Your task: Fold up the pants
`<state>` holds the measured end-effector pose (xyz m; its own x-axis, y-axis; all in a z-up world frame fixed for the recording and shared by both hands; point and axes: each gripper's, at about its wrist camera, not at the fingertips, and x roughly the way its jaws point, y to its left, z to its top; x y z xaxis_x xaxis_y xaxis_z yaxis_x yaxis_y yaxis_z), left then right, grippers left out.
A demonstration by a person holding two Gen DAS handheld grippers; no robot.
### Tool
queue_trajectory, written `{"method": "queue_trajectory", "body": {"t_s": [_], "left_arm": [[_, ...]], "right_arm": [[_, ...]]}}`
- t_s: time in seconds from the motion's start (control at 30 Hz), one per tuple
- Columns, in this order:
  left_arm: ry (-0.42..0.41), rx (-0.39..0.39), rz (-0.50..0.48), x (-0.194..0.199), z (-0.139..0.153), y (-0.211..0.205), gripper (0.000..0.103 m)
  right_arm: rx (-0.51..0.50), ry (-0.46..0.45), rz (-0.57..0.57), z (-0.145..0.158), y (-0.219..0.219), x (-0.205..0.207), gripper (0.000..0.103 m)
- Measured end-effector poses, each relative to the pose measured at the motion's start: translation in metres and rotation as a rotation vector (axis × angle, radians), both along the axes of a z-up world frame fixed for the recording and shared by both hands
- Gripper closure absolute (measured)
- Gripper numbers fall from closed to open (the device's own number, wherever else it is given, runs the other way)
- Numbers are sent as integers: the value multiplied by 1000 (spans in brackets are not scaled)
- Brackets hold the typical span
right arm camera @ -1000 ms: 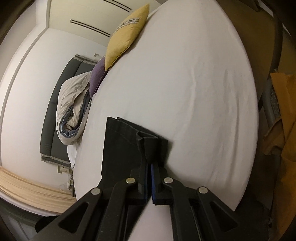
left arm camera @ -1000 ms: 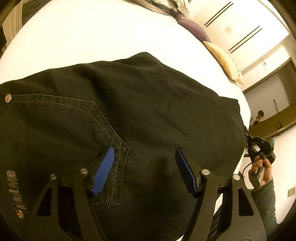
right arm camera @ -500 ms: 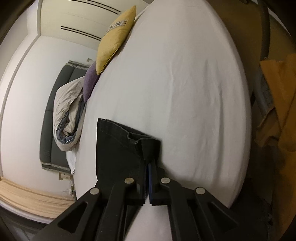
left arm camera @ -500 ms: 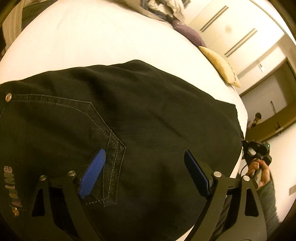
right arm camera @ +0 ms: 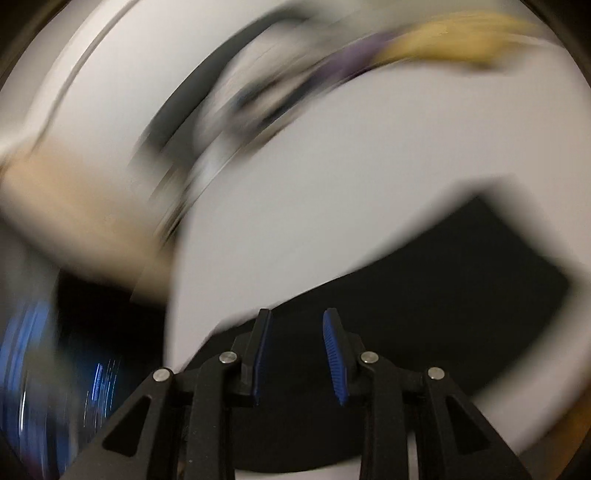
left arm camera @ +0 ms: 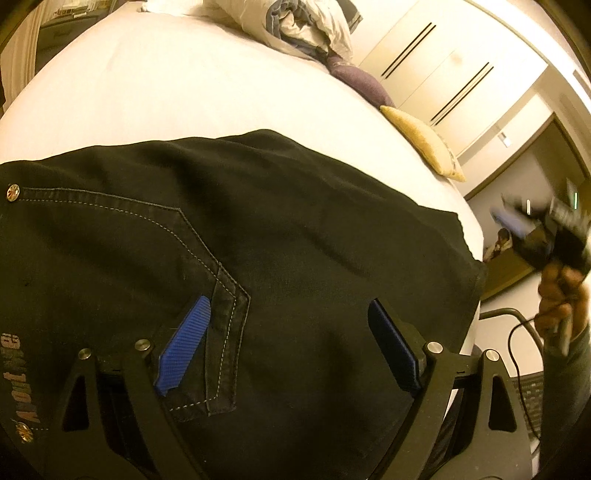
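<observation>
The black pants (left arm camera: 295,258) lie folded on the white bed (left arm camera: 184,92), back pocket with pale stitching facing up. My left gripper (left arm camera: 288,325) is open just above the pants near the pocket corner, holding nothing. My right gripper shows in the left wrist view (left arm camera: 517,221) lifted off the far right end of the pants, blurred. In the right wrist view my right gripper (right arm camera: 297,332) is open and empty, with the pants (right arm camera: 461,277) below and ahead; that view is heavily motion-blurred.
A yellow pillow (left arm camera: 424,140), a purple pillow (left arm camera: 358,81) and a crumpled duvet (left arm camera: 306,26) lie at the bed's far side. White wardrobe doors (left arm camera: 443,66) stand behind. The bed's right edge (left arm camera: 476,236) drops off beside the pants.
My right gripper has let go of the pant hem, opened and swung up and away fast. My left gripper has stayed open and drawn back slightly over the pants.
</observation>
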<state>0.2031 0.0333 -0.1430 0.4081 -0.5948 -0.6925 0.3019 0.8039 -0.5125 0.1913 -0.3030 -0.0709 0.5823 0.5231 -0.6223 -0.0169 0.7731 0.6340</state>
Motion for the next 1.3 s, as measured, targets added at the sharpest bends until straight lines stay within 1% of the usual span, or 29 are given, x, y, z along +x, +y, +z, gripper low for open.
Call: {"method": "queue_trajectory", "body": {"t_s": [0.07, 0.13, 0.2, 0.23, 0.27, 0.3, 0.33, 0.37, 0.4, 0.43, 0.47, 0.5, 0.57, 0.6, 0.67, 0.73, 0.77, 0.8, 0.83, 0.87, 0.9, 0.97, 1.07, 1.1, 1.13, 1.17, 1.2, 1.23, 1.3], "left_arm": [[-10, -25, 3, -5, -1, 1, 16], [-20, -55, 6, -6, -1, 6, 16], [-27, -73, 8, -7, -3, 12, 16], [-30, -75, 7, -8, -3, 13, 16], [-35, -75, 6, -9, -4, 13, 16], [-38, -75, 6, -9, -5, 13, 16], [-40, -73, 6, -9, -5, 13, 16], [-39, -74, 6, -7, -6, 12, 16], [-39, -81, 7, -7, -7, 13, 16], [-40, -89, 9, -7, -8, 14, 16], [-41, -90, 9, -7, -8, 14, 16], [-43, -89, 9, -7, -8, 13, 16], [-47, -81, 8, -8, -8, 14, 16], [-49, -79, 9, -9, -9, 13, 16], [-51, -79, 10, -11, -10, 7, 16], [-51, -71, 12, -12, -11, 5, 16], [-50, -60, 13, -11, -12, 0, 16], [-50, -48, 15, -11, -13, -3, 16], [-51, -37, 16, -12, -12, -7, 16], [-52, -24, 18, -12, -10, -10, 16], [-53, -13, 18, -13, -9, -12, 16], [-55, -1, 20, -12, -8, -15, 16], [-53, 7, 23, -11, -7, -19, 16], [-53, 11, 23, -11, -7, -22, 16], [-53, 15, 24, -11, -7, -23, 16], [-53, 19, 24, -10, -7, -24, 16], [-54, 26, 24, -9, -8, -25, 16], [-55, 28, 24, -9, -8, -25, 16], [-56, 28, 27, -9, -8, -27, 16]], "right_arm": [[6, 22, 162, -7, 64, 41, 71], [49, 78, 334, -28, 121, 83, 71], [58, 147, 395, -56, 152, 112, 71], [64, 209, 432, -79, 165, 127, 71], [30, 263, 426, -101, 171, 139, 71], [-7, 296, 408, -117, 171, 148, 79], [-16, 319, 393, -132, 167, 155, 103], [42, 316, 348, -143, 151, 163, 103], [96, 305, 302, -145, 136, 165, 103], [84, 278, 219, -142, 118, 165, 103], [25, 233, 99, -132, 91, 160, 103], [-17, 211, 18, -125, 72, 153, 103], [-84, 200, -114, -108, 32, 129, 94], [-66, 173, -124, -96, 19, 113, 88], [-2, 114, -67, -79, 13, 81, 78], [58, 84, 19, -75, 19, 42, 51], [62, 88, 45, -79, 18, 29, 49], [40, 111, 47, -88, 13, 14, 48], [28, 138, 14, -100, -1, 1, 65], [69, 141, -22, -108, -16, -10, 84], [125, 168, -116, -118, -51, -26, 103], [208, 127, -259, -120, -103, -51, 103], [110, 34, -552, -112, -204, -98, 103], [110, 18, -636, -114, -234, -111, 103], [124, 0, -718, -116, -261, -127, 103], [104, 4, -814, -112, -285, -140, 103], [47, 32, -919, -103, -305, -154, 103], [75, -1, -958, -93, -319, -165, 101], [151, -84, -953, -75, -323, -179, 73]]}}
